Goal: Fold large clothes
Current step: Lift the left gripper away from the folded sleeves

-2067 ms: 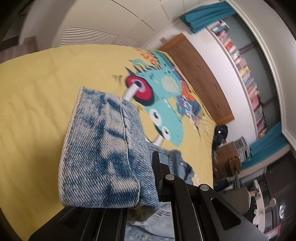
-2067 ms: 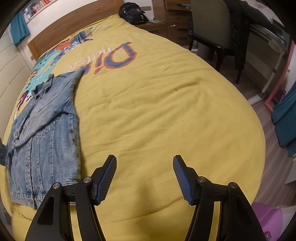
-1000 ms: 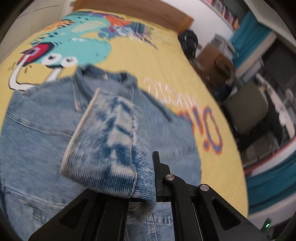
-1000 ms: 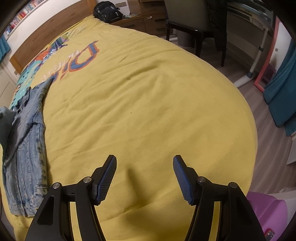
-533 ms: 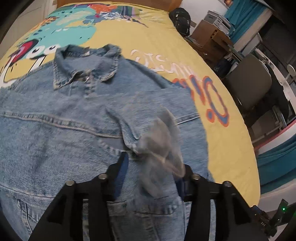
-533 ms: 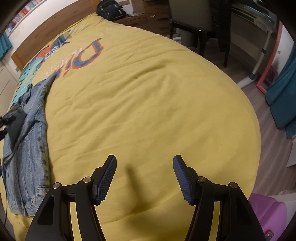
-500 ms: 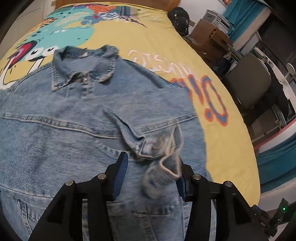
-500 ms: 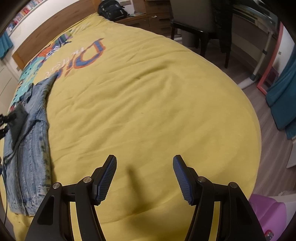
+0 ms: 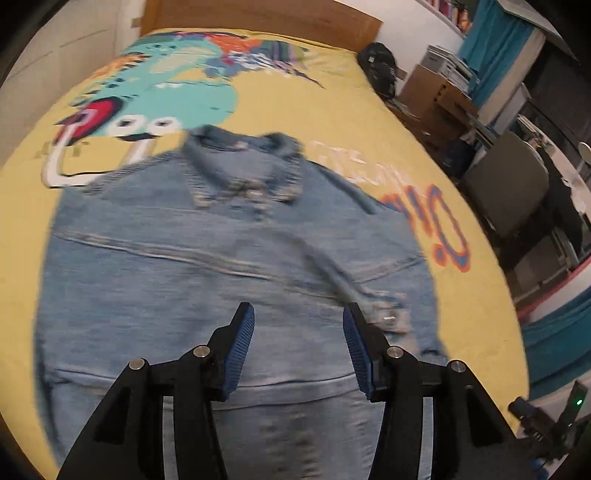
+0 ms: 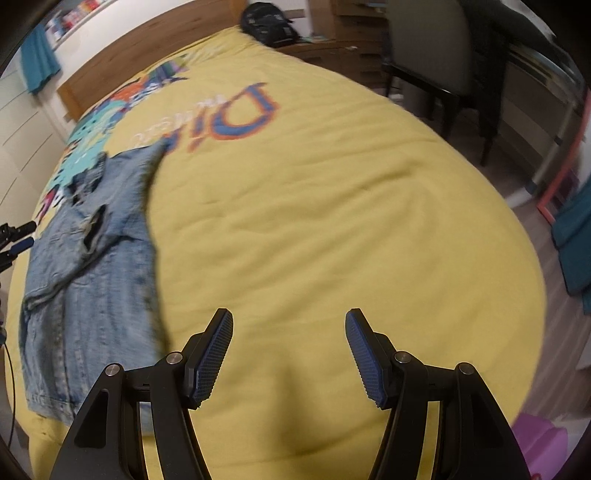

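Note:
A blue denim jacket point(image 9: 207, 266) lies flat on the yellow bedspread point(image 9: 332, 92), collar toward the headboard. One sleeve is folded across its front, with the cuff point(image 9: 388, 314) lying near the jacket's right side. My left gripper point(image 9: 297, 332) hovers open and empty above the jacket's lower part. In the right wrist view the jacket point(image 10: 96, 251) lies at the far left of the bed. My right gripper point(image 10: 288, 347) is open and empty over bare bedspread point(image 10: 332, 203), well to the right of the jacket.
A wooden headboard point(image 9: 258, 18) runs along the far end. A black backpack point(image 10: 266, 22), wooden drawers and a chair point(image 10: 436, 55) stand beside the bed. A purple object point(image 10: 539, 443) sits on the floor at lower right.
My left gripper carried the sleeve cuff across the jacket, opened and let it drop on the front, then drew back. My right gripper stayed open and swung slightly toward the jacket.

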The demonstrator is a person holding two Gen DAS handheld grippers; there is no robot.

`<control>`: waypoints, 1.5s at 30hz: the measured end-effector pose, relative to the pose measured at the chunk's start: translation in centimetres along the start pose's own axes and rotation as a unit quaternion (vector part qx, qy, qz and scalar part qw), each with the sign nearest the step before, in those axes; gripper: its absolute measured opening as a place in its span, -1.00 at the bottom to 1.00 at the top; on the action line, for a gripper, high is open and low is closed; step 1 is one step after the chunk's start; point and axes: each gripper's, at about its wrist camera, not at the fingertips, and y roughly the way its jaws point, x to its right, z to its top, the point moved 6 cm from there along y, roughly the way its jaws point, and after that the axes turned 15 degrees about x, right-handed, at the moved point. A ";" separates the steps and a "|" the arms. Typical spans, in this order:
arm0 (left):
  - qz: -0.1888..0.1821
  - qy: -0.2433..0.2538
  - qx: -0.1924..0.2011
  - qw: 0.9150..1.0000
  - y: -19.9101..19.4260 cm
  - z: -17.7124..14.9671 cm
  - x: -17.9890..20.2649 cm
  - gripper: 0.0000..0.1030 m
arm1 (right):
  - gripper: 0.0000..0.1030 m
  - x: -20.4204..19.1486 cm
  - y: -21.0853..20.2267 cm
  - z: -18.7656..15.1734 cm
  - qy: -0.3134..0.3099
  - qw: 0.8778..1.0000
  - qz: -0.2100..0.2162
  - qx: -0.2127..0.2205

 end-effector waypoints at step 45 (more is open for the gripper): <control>0.117 0.015 -0.007 0.993 0.0 -4.7 -15.6 0.43 | 0.26 -39.1 14.1 1.2 -0.250 0.946 0.203 -0.030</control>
